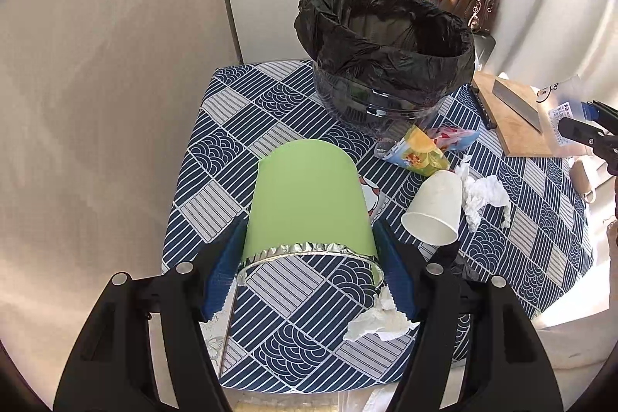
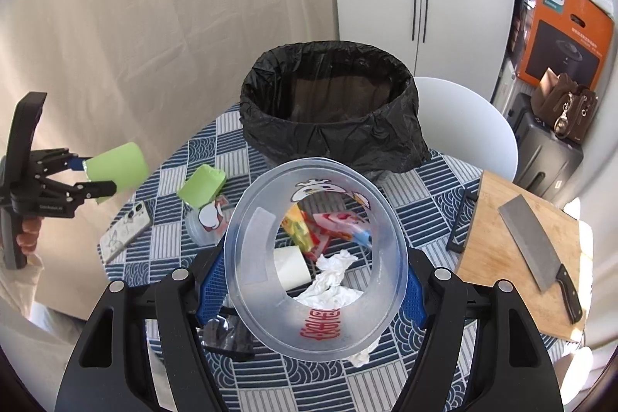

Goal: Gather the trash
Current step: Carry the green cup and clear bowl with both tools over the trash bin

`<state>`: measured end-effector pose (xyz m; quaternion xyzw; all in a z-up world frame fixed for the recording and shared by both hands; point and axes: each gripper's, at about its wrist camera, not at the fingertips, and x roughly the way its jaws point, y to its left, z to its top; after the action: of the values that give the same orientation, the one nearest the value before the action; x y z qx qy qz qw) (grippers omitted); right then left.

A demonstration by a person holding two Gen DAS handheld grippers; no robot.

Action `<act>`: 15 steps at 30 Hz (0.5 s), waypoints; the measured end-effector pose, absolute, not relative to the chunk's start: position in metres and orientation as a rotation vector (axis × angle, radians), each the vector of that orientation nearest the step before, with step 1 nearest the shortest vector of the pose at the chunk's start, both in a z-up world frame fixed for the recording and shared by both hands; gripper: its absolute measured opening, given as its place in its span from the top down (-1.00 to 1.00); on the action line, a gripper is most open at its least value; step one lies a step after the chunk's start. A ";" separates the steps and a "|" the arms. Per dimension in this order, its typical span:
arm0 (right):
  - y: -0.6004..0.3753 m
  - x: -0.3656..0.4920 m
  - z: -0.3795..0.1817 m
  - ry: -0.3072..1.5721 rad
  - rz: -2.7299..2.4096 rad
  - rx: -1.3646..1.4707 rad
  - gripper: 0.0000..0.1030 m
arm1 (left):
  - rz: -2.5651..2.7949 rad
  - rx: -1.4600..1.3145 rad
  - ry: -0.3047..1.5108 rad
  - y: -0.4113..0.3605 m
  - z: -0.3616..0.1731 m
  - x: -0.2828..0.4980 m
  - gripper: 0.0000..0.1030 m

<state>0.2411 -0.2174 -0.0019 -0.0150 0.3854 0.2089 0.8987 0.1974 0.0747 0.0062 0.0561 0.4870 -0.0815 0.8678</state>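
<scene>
Left gripper [image 1: 309,273]: blue pads clamped on both sides of green cup [image 1: 309,195] near its foil-edged rim, cup raised clear of patterned tablecloth [image 1: 239,126].
Right gripper [image 2: 314,280]: pads pinching clear plastic cup [image 2: 316,257] across its wide mouth, open end facing camera, cup off the table.
Below and just ahead: crumpled tissues [image 1: 484,197], white paper cup [image 1: 434,211] on its side, snack wrappers [image 1: 421,151], second green cup [image 2: 201,187], phone [image 2: 125,232]. Not yet collected.
Farther back: bin [image 2: 328,118] with black liner, standing on the table, mouth open, apparently empty.

Procedure, as judged:
- Carry both cups over the liner rim before releasing.
- Keep grips light; thin walls likely to buckle.
- Enter one at a time to avoid collision.
- Keep clear of cleaver [image 2: 529,238] on cutting board [image 2: 498,219] at right.
</scene>
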 end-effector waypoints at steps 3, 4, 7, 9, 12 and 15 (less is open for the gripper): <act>-0.216 0.249 0.010 0.769 0.427 -0.053 -0.30 | -0.196 0.108 0.988 0.071 0.016 0.208 -0.30; -0.217 0.252 0.013 0.761 0.425 -0.058 -0.30 | -0.196 0.110 0.976 0.069 0.018 0.212 -0.30; -0.218 0.261 0.021 0.740 0.419 -0.064 -0.30 | -0.202 0.112 0.941 0.066 0.027 0.223 -0.30; -0.219 0.267 0.025 0.733 0.420 -0.064 -0.30 | -0.206 0.106 0.913 0.065 0.033 0.228 -0.30; -0.220 0.277 0.030 0.725 0.425 -0.073 -0.31 | -0.215 0.082 0.881 0.064 0.041 0.237 -0.30; -0.219 0.288 0.033 0.714 0.427 -0.085 -0.31 | -0.229 0.080 0.864 0.061 0.047 0.246 -0.30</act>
<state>0.2882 -0.2195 0.0326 -0.0411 0.3467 0.2072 0.9139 0.2460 0.0610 0.0468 0.0387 0.4177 -0.1106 0.9010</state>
